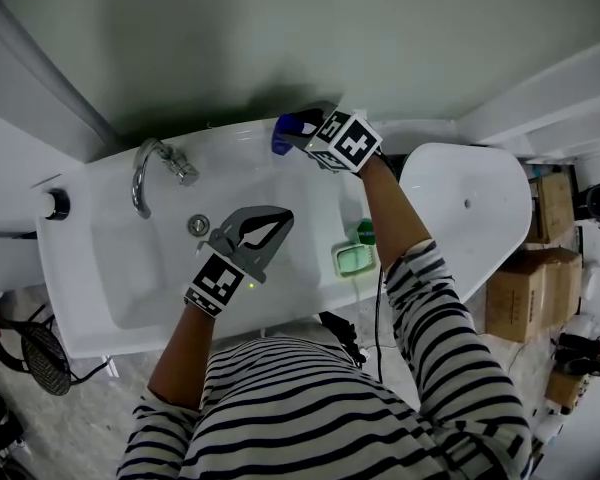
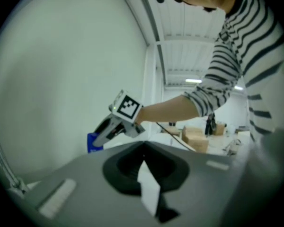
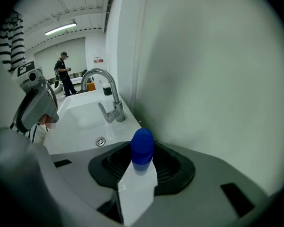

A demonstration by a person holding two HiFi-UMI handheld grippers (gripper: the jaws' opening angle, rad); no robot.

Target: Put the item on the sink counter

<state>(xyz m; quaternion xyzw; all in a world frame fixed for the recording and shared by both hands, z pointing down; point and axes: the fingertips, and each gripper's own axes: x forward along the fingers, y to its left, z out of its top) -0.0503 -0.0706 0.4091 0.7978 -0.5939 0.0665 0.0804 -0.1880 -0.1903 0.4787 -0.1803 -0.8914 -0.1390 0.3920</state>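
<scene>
While the right claw [image 3: 141, 173] grips it, the blue-capped item [image 3: 142, 146] seems half-hidden.

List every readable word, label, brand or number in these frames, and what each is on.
No text is readable.
Marker cubes: black-and-white square patterns only, no letters.
Wall sign: too small to read.
Blue item: no label shows.
</scene>
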